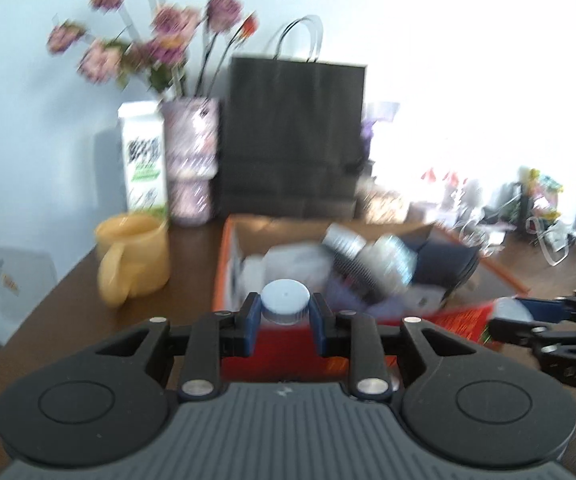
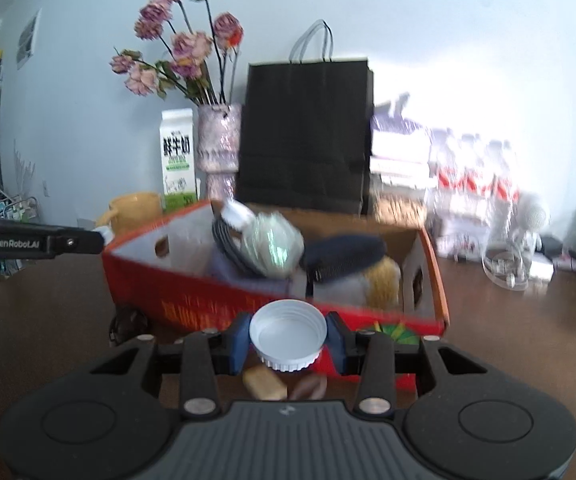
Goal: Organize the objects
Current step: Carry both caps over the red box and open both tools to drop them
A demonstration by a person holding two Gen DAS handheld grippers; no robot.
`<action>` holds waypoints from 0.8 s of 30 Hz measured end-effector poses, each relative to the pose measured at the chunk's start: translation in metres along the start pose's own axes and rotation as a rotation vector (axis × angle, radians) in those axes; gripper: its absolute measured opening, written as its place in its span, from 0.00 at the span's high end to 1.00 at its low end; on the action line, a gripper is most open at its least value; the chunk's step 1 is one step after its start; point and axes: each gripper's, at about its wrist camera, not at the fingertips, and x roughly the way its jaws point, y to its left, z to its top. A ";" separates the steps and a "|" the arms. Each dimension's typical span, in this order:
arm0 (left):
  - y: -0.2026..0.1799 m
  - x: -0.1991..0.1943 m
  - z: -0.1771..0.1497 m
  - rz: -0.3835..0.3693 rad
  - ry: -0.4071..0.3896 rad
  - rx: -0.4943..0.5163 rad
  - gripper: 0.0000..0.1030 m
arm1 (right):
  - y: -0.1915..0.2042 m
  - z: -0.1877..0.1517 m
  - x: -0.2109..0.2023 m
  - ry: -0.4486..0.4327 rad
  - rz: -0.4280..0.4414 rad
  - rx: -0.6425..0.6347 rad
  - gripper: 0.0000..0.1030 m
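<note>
My left gripper (image 1: 286,312) is shut on a pale round screw cap (image 1: 286,300). Whatever hangs below the cap is hidden by the fingers. It hovers at the near wall of a red cardboard box (image 1: 224,264). My right gripper (image 2: 288,338) is shut on a white ribbed lid (image 2: 288,332), whose hollow side faces the camera, just in front of the red box (image 2: 208,296). The box holds a shiny silver jar (image 2: 272,248), a dark brush (image 2: 343,256) and other items. The left gripper's tip (image 2: 102,236) enters from the left in the right wrist view.
A yellow mug (image 1: 136,260), a milk carton (image 1: 146,156), a vase of pink flowers (image 1: 192,160) and a black paper bag (image 1: 291,136) stand behind the box. Cluttered small items line the far right. Two small brown pieces (image 2: 266,384) lie on the table under the right gripper.
</note>
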 end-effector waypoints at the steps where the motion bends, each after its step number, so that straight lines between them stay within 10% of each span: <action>1: -0.005 0.001 0.006 -0.009 -0.014 0.005 0.74 | 0.000 0.005 0.003 -0.008 0.001 -0.007 0.62; 24: -0.032 0.092 0.054 -0.085 -0.065 -0.041 0.74 | -0.015 0.055 0.103 -0.058 -0.016 0.071 0.62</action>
